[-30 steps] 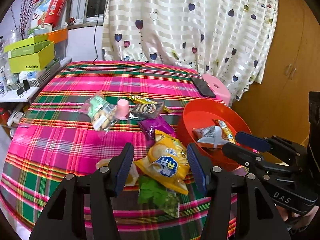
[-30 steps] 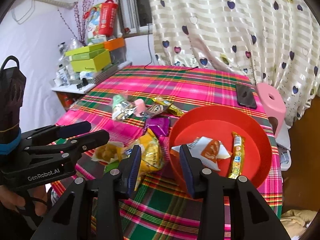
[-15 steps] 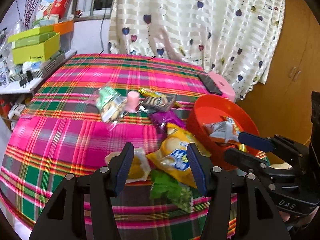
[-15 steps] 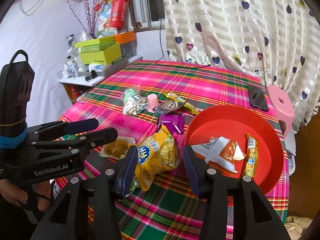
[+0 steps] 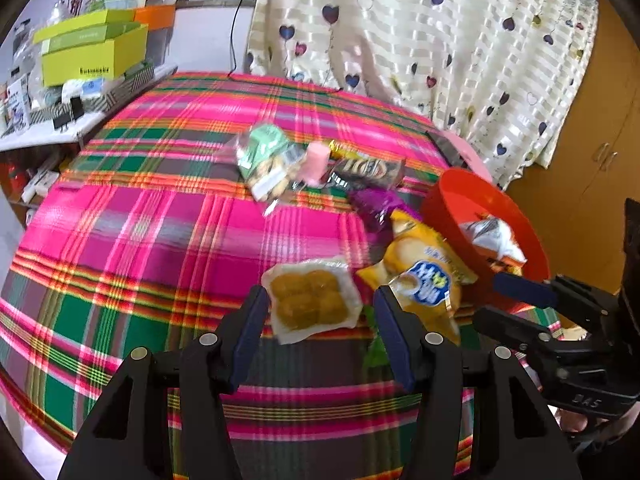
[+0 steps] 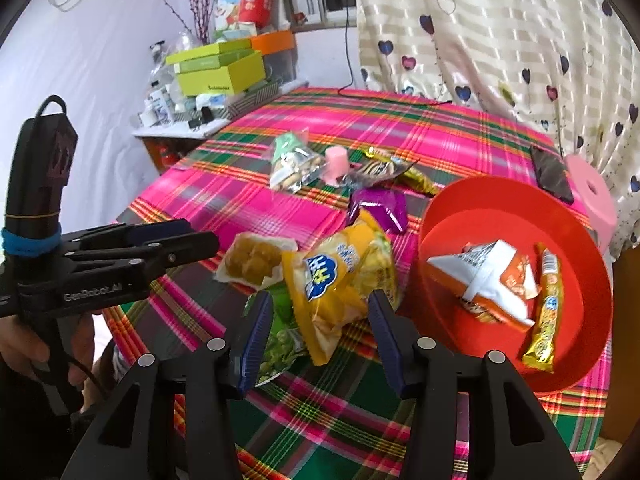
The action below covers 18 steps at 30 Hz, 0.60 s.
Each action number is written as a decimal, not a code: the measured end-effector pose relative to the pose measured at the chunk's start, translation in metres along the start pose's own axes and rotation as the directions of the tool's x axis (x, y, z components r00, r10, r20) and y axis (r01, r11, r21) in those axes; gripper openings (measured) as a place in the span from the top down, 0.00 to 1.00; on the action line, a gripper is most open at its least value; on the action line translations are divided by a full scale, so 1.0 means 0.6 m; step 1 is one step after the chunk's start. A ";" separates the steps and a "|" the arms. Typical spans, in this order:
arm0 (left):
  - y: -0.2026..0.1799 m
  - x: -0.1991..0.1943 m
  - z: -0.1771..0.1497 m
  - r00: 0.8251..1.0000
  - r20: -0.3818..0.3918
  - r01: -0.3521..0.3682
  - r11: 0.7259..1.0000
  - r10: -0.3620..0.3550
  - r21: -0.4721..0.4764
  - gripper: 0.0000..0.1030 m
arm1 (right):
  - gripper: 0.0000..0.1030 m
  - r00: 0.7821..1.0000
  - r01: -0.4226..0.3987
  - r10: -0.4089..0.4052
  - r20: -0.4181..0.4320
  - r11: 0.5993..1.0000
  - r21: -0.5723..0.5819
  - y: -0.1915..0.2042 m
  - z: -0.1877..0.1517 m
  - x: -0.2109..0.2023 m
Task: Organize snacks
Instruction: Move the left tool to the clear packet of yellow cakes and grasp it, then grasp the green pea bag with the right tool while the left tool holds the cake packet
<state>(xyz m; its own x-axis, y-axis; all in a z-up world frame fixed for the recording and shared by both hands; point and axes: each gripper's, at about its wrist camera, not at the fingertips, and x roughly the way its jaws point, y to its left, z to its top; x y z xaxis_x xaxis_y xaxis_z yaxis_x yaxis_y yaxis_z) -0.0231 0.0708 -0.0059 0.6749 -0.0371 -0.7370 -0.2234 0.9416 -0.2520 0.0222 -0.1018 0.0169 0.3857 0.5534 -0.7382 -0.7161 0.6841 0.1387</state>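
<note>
While both tools hang over the plaid worktop (image 5: 160,240), the left tool (image 5: 318,320) gapes around a pastry packet (image 5: 312,300); the right tool (image 6: 318,320), jaws just widened, frames a yellow snack bag (image 6: 340,276) (untouched) beside the red bowl (image 6: 580,240).

Readable text: "GenRobot.AI" in pale letters on the body of the left gripper (image 6: 184,242), seen from the right wrist view. "DAS" on the body of the right gripper (image 5: 516,292), left wrist view. Print on the green box (image 6: 222,76) and the snack packets is too blurred to read.
</note>
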 end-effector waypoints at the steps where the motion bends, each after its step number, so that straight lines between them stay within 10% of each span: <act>1: 0.002 0.007 -0.003 1.000 -0.012 0.000 1.000 0.000 -0.004 0.46 | 0.53 1.000 -0.001 0.001 -0.002 1.000 -0.001 0.002 -0.001 0.001; 18: 0.003 0.090 -0.009 0.996 -0.087 -0.015 0.999 0.013 -0.028 0.42 | 0.53 0.997 -0.063 0.059 -0.051 0.995 -0.076 0.033 -0.019 0.016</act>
<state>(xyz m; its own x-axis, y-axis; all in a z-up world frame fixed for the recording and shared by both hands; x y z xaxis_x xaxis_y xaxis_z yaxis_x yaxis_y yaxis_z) 0.0089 0.0689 -0.0493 0.6085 -0.0541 -0.7917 -0.2535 0.9321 -0.2586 0.0053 -0.0884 0.0051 0.3124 0.5681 -0.7613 -0.7811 0.6097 0.1344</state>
